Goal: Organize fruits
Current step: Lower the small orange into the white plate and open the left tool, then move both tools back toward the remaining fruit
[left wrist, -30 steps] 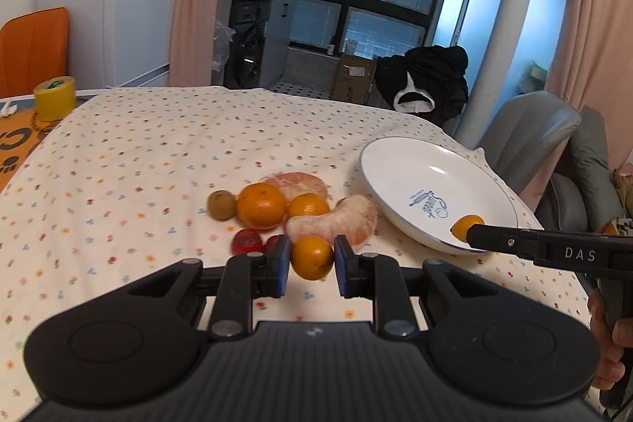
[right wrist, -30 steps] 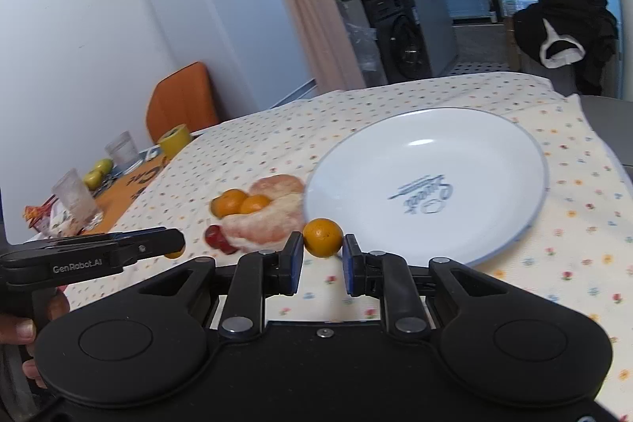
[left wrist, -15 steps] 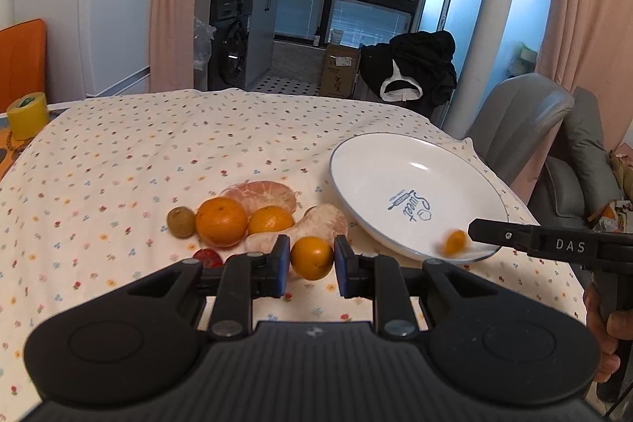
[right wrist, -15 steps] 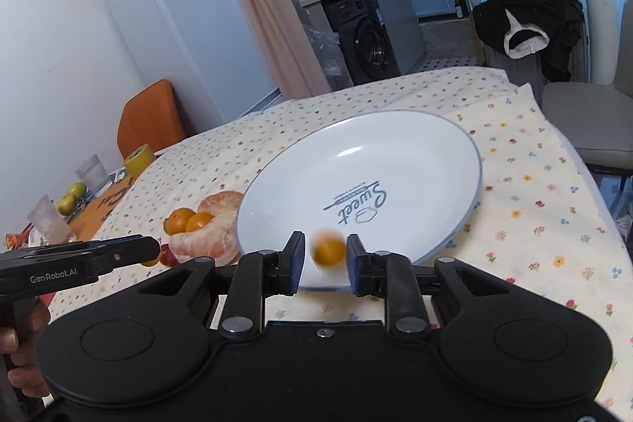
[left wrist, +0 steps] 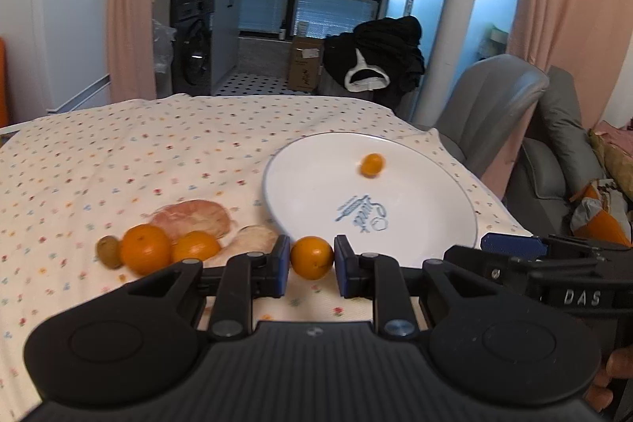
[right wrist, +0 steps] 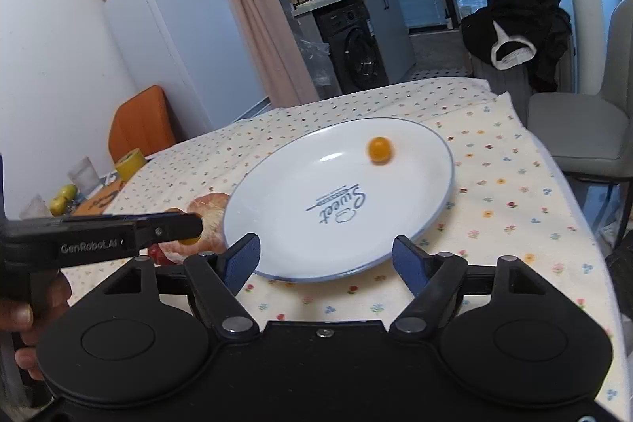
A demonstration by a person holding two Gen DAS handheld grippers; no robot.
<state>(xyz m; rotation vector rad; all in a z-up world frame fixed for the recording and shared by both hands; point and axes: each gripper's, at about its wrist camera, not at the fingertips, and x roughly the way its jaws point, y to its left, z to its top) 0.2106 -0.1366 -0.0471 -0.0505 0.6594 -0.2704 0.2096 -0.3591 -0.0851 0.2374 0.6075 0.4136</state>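
The left black claw [left wrist: 311,260] is squeezing a small round orange fruit [left wrist: 311,258]. The right black claw [right wrist: 325,256] is gaping wide, holding nothing, by the near edge of the round white plate [right wrist: 419,224], where another little orange fruit [right wrist: 380,149] is sitting near the far rim.

Worktop [left wrist: 158,153], flower-print cloth: one white plate [left wrist: 316,192]; beside it two oranges [left wrist: 145,248], one kiwi [left wrist: 108,251], peeled pomelo pieces [left wrist: 198,218], touching in a cluster.

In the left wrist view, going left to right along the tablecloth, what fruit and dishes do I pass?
Small brown-green fruit → large orange → smaller orange → orange held in the left hand-held gripper → small orange on the white plate.
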